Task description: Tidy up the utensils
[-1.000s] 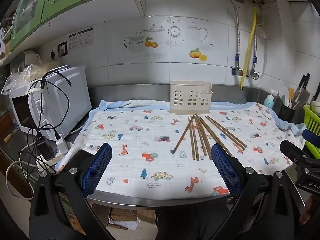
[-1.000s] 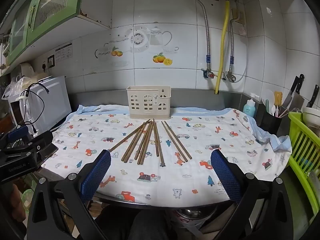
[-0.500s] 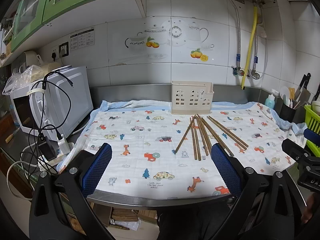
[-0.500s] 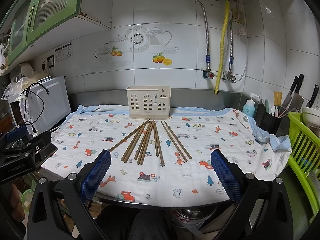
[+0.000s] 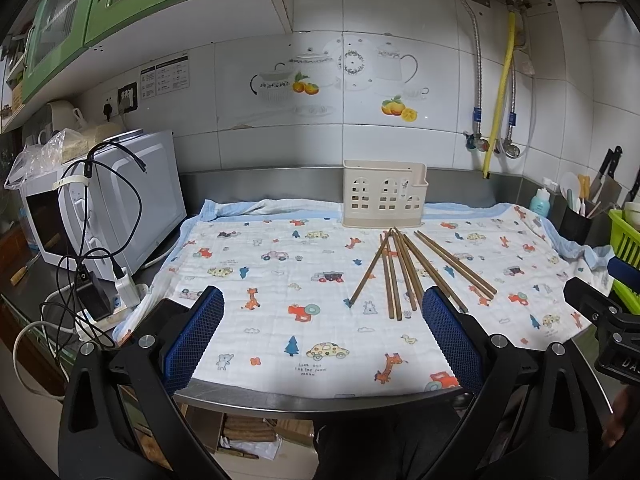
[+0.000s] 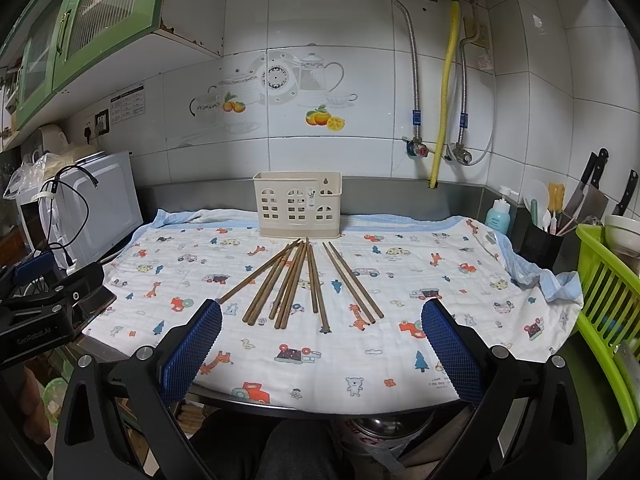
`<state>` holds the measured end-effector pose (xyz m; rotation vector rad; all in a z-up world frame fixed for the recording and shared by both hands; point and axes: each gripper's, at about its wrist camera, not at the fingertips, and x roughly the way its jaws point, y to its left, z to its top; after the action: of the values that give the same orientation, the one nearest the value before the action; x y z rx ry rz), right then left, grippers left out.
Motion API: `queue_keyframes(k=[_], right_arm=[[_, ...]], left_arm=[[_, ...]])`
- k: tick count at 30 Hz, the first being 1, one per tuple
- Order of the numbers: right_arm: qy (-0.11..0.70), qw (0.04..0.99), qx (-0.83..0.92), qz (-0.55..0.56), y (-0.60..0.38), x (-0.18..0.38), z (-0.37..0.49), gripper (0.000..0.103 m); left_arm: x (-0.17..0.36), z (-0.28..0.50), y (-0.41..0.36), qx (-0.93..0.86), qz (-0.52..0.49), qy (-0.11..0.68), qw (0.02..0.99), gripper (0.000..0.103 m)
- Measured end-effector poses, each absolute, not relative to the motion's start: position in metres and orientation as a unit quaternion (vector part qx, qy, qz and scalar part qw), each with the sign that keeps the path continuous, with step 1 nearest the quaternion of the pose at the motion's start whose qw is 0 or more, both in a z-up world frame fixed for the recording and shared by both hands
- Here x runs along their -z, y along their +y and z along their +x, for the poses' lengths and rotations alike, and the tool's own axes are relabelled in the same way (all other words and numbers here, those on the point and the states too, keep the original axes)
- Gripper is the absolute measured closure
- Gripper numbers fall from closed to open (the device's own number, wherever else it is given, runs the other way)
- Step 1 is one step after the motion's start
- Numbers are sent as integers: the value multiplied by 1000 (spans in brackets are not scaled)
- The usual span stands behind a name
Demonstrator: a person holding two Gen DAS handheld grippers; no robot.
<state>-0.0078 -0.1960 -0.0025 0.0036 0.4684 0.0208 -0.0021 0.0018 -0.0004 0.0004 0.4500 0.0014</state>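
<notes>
Brown wooden chopsticks [image 6: 298, 282] fanned on a white cloth [image 6: 400, 280] printed with small cars, giraffes, trees and bears in red, orange, blue and yellow, edged in pale blue. Behind the chopsticks, a cream utensil holder [image 6: 298, 204] pierced with window-shaped holes. Blue mesh-textured pads [image 6: 450, 350] on black gripper arms. Above the holder, white wall tiles [image 6: 360, 148] with grey teapot and orange fruit decals. Right of the holder, a yellow hose [image 6: 443, 96], a turquoise bottle [image 6: 497, 216] and a lime-green rack [image 6: 604, 296]. Left of the holder, a white microwave [image 6: 102, 208]; above it, green cabinets [image 6: 88, 20].
</notes>
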Motion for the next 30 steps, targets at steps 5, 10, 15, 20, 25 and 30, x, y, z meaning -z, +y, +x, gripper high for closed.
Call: queue_keyframes(k=[5,10,15,20,25,30], right_arm=[[232,973,-10,2,-196,2,-8,6],[231,973,-9,2,-196,2,-8,6],[232,973,-10,2,-197,2,-8,6],[231,973,-11,1,-196,1,-8,6],[231,973,-10,2,-196,2,-8,6],[231,973,-11,2,-196,1,-8,6]], left_arm=[[1,-3,3,-1,0,223,975,5],[2,-2,1,-2,1,223,975,5],[2,-2,2,-1,3,223,975,5],[1,-2,1,-1,5,224,975,5],[1,-2,1,-1,5,224,975,5],[1,-2,1,-1,5,223,975,5]])
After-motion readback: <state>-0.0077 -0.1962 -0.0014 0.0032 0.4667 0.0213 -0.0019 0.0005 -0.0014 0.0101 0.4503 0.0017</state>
